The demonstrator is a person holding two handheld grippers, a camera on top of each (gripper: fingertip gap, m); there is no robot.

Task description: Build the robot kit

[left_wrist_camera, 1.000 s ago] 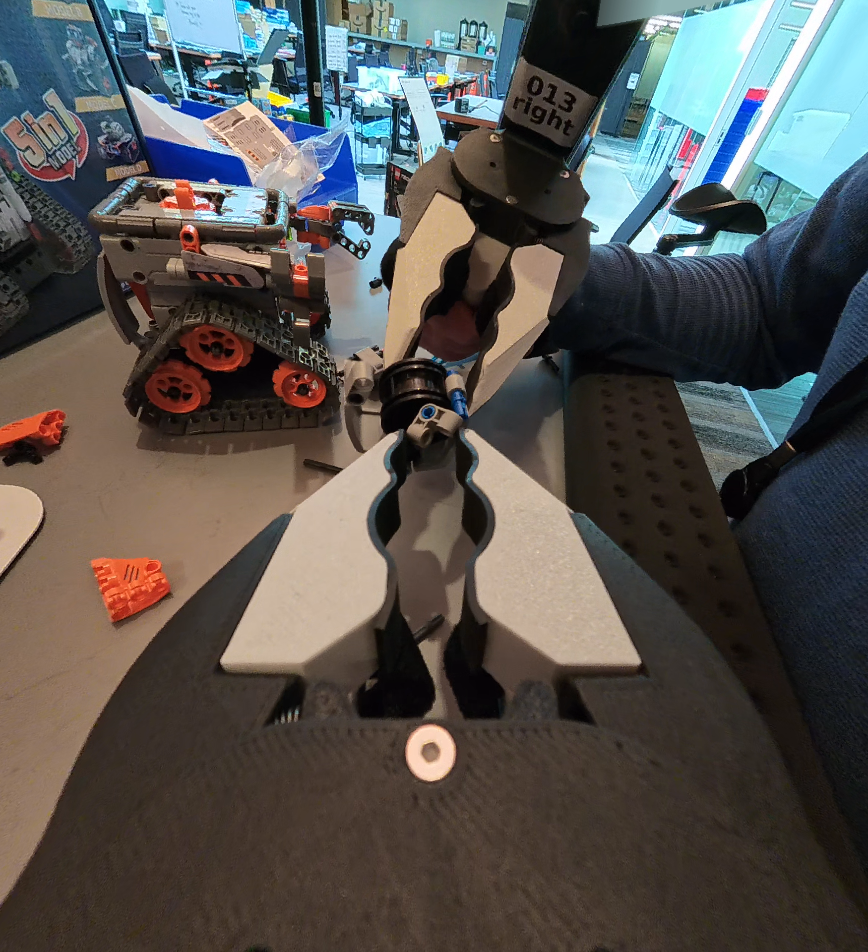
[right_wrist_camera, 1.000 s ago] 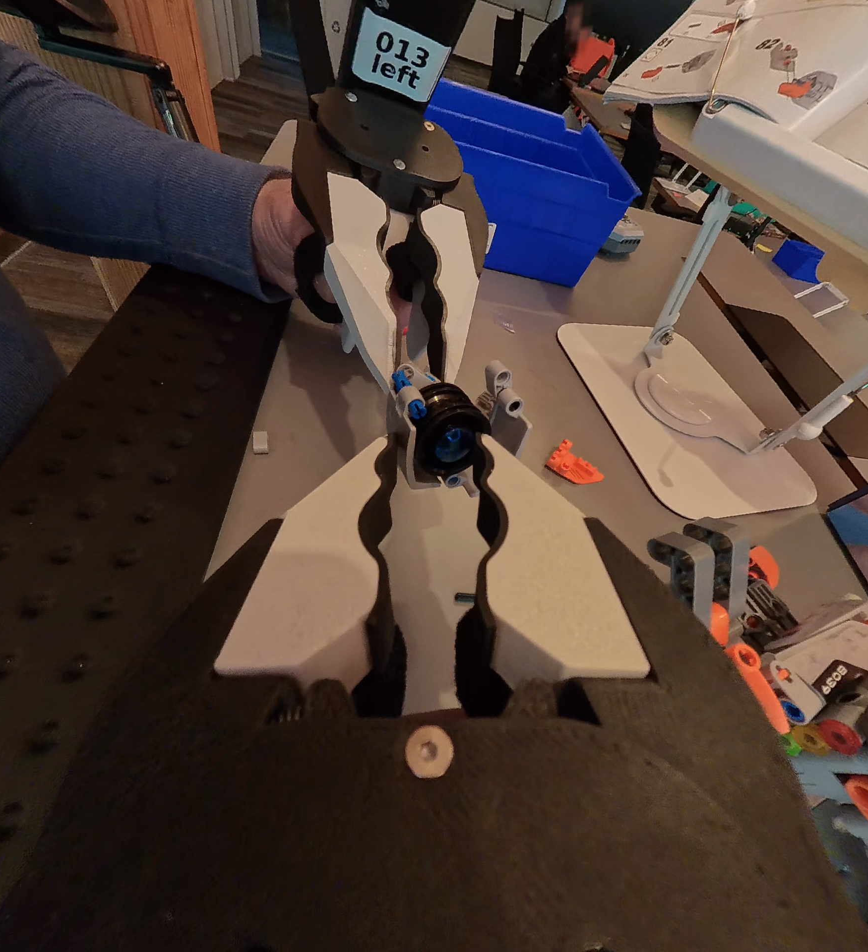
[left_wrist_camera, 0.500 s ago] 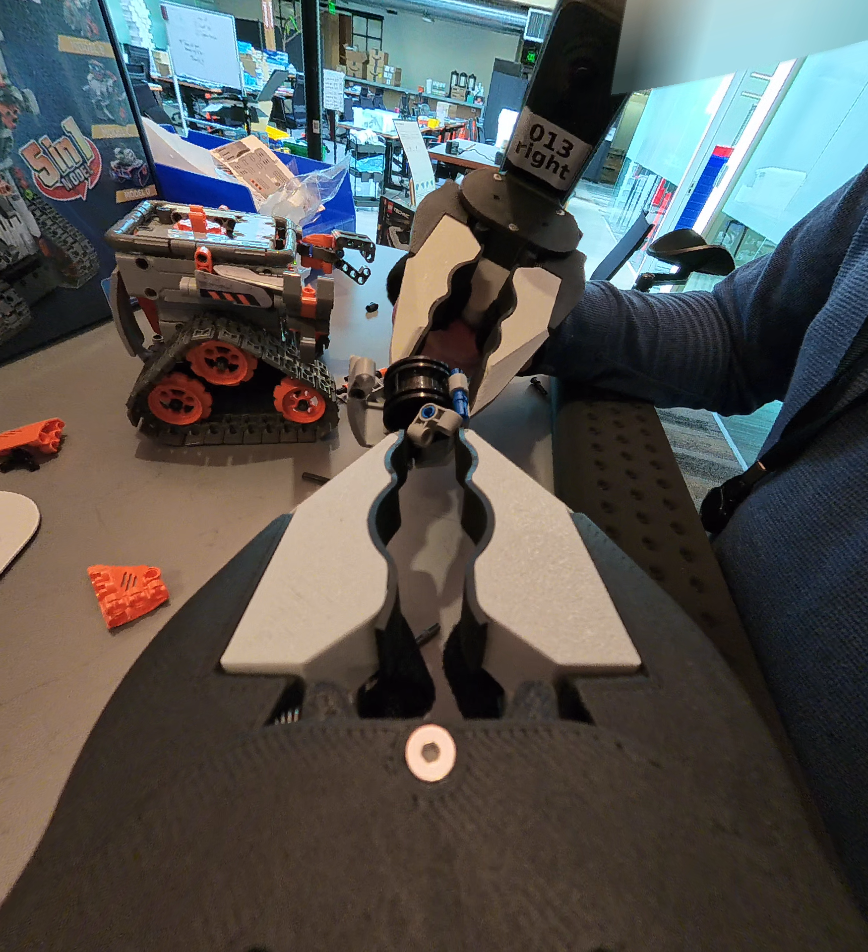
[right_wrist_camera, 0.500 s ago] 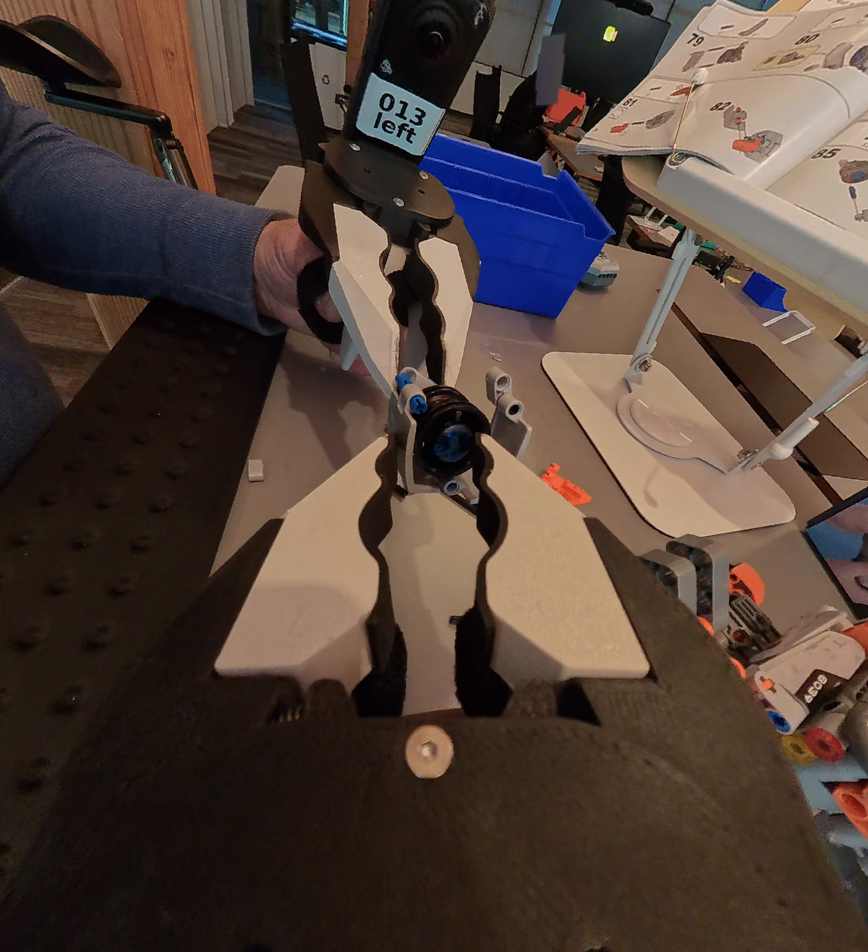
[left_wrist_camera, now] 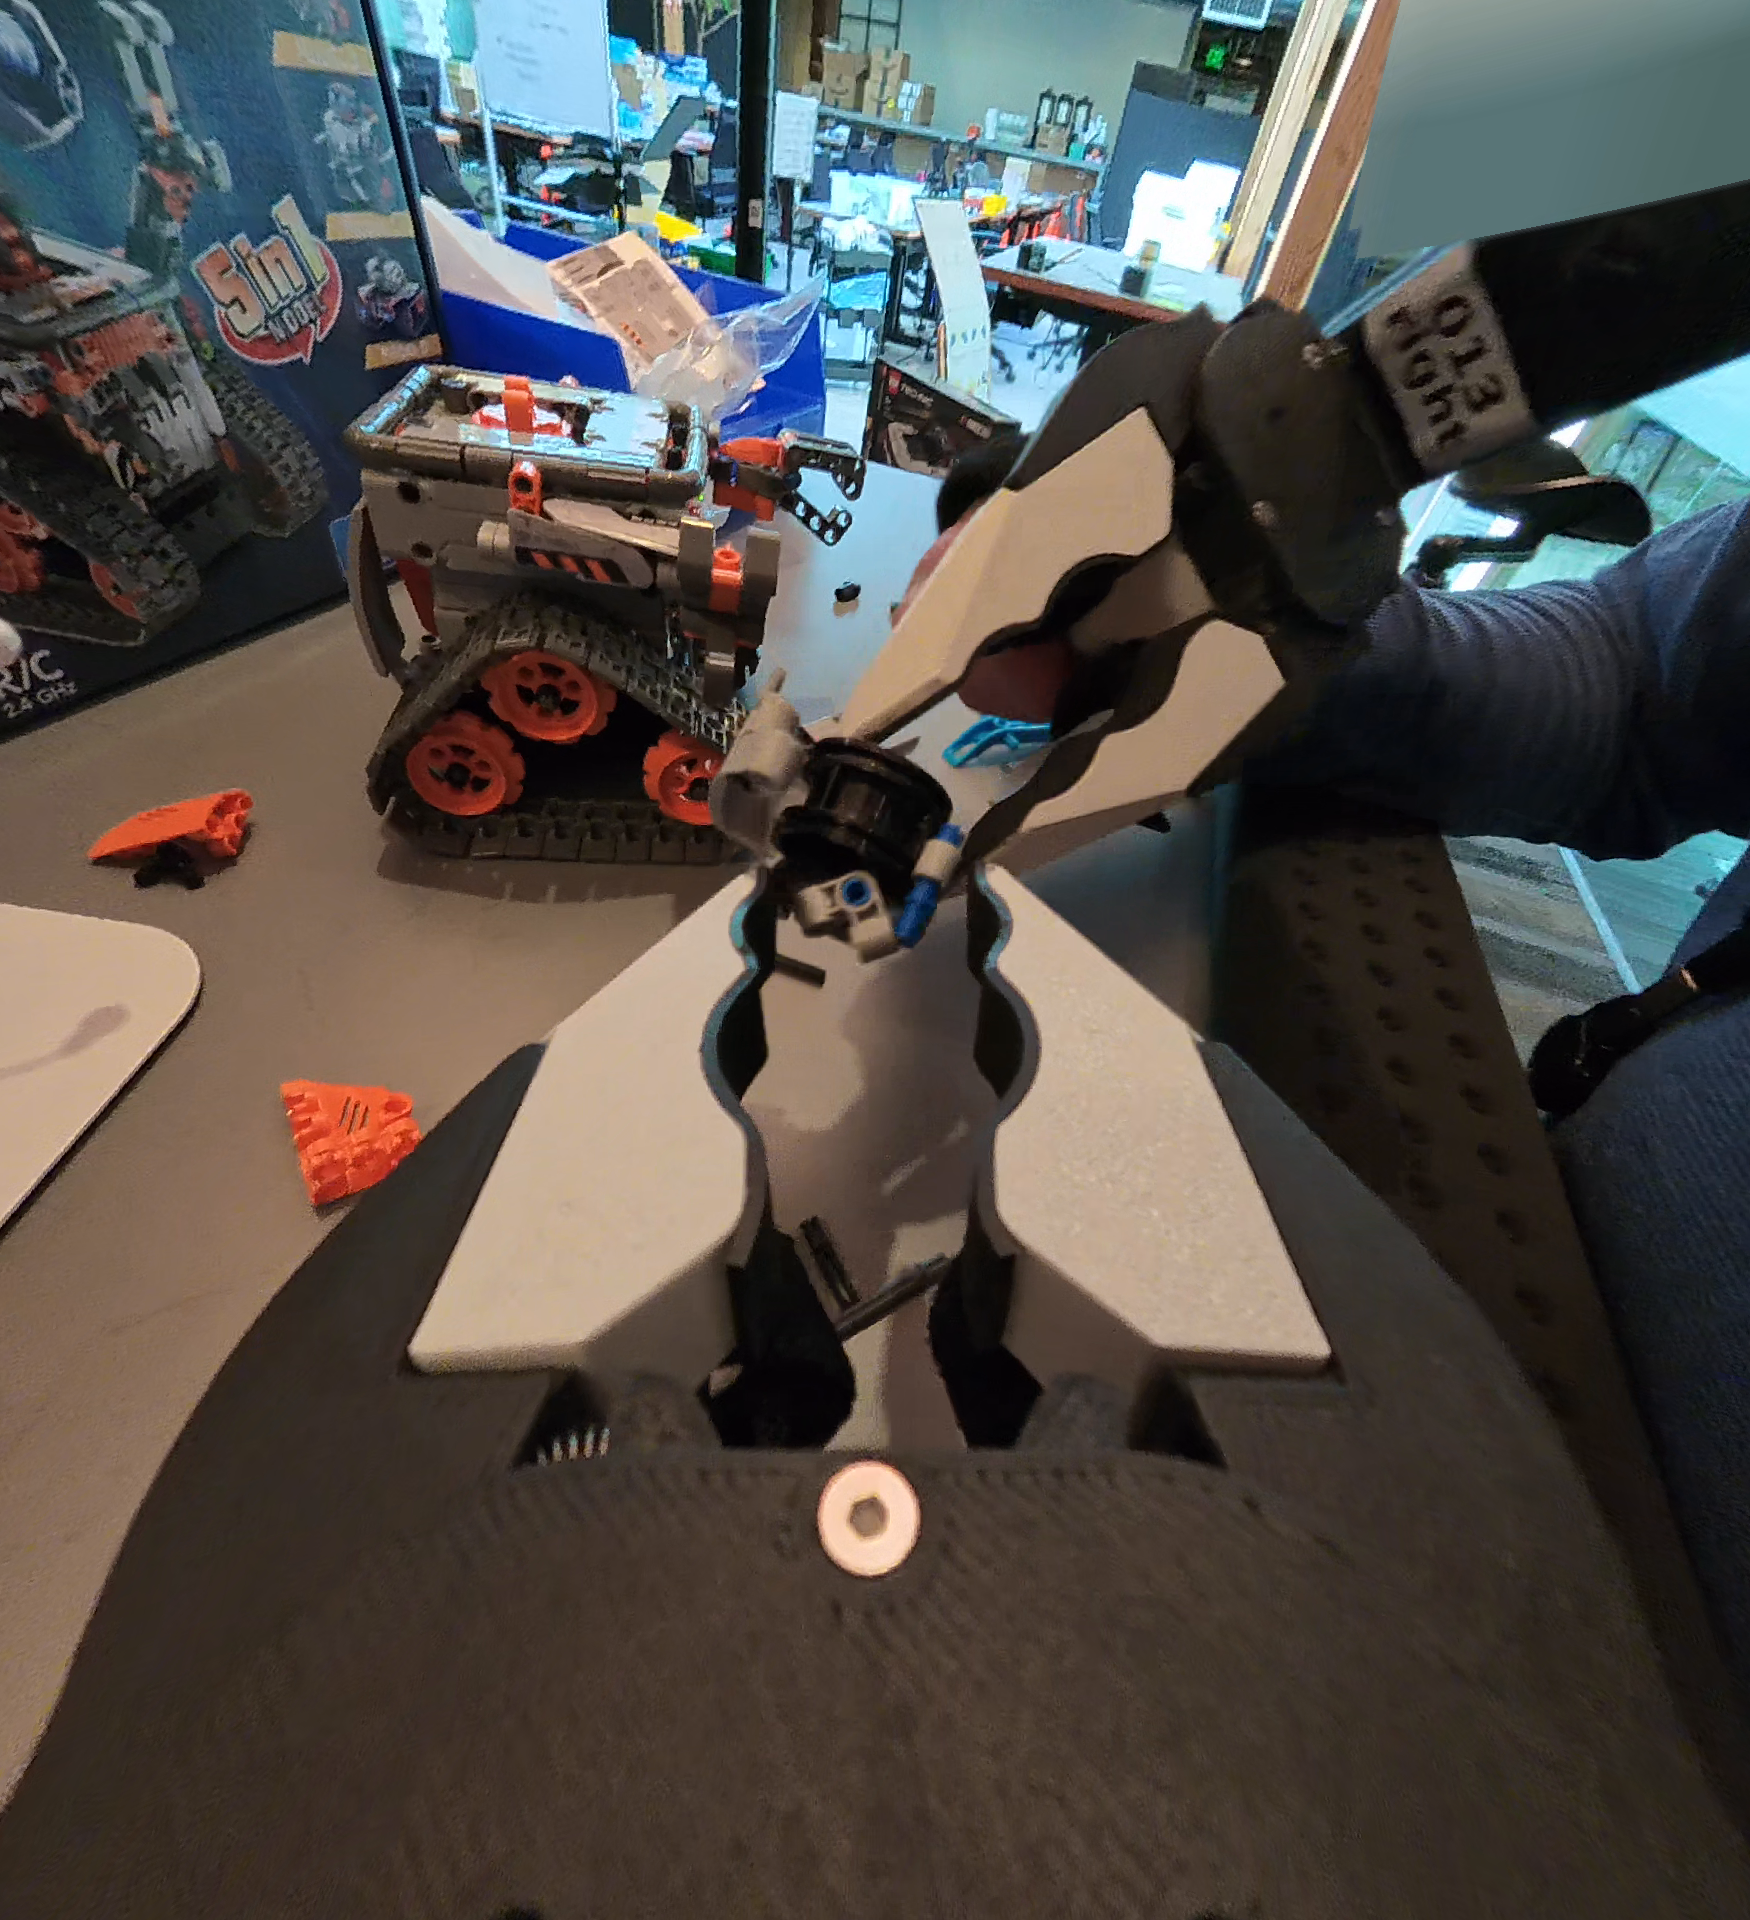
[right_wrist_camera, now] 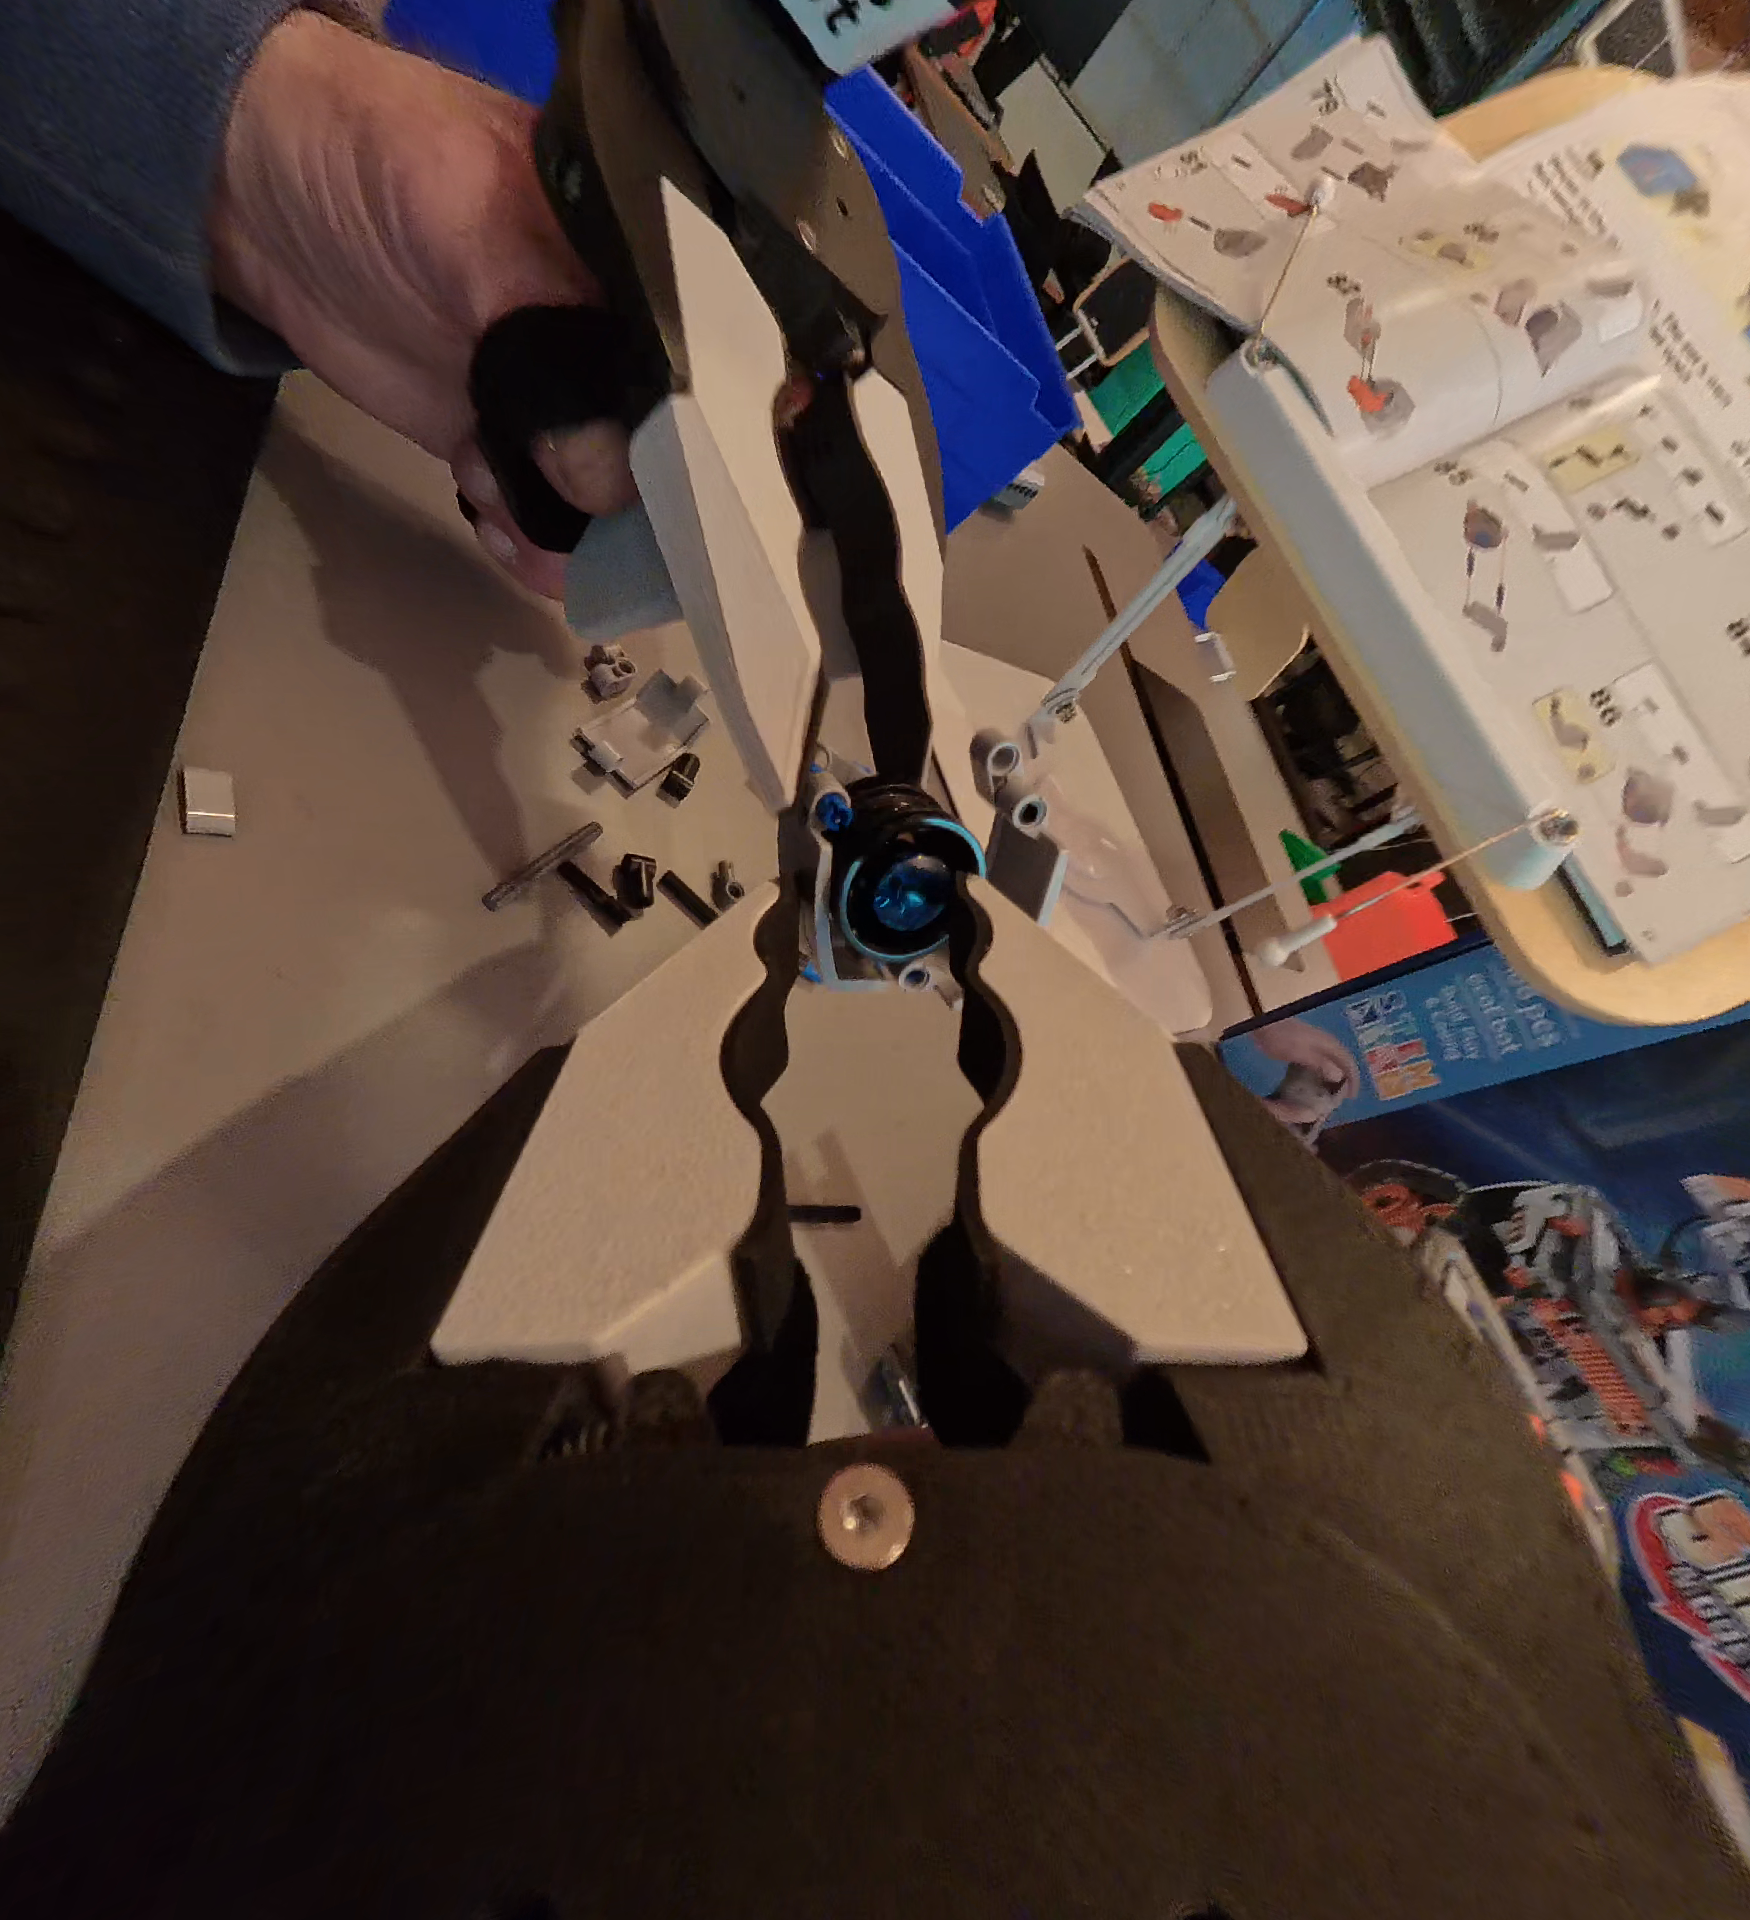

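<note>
A small brick assembly (left_wrist_camera: 855,805), a black wheel with grey connectors and blue pins, hangs in the air above the grey table (left_wrist_camera: 227,1299). My right gripper (right_wrist_camera: 871,904) is shut on the wheel (right_wrist_camera: 897,888). In the left wrist view it (left_wrist_camera: 907,790) comes in tilted from the upper right. My left gripper (left_wrist_camera: 866,894) is open. Its tips stand on either side of the assembly's lower grey connector (left_wrist_camera: 840,904), with gaps on both sides. In the right wrist view the left gripper (right_wrist_camera: 819,790) reaches down from the top, held by a hand (right_wrist_camera: 383,260).
A grey and orange tracked toy vehicle (left_wrist_camera: 559,623) stands behind the grippers. Orange pieces (left_wrist_camera: 351,1138) and a white stand base (left_wrist_camera: 29,1039) lie to the left. Loose small parts (right_wrist_camera: 632,748) lie on the table. An instruction booklet on a stand (right_wrist_camera: 1525,416) is at right, a black perforated mat (left_wrist_camera: 1370,1039) beside me. My two grippers' fingertips are within a few centimetres of each other.
My left gripper's fingers have spread apart and let go of the assembly. My right gripper has rolled over and now comes in from the upper right, still gripping the wheel.
</note>
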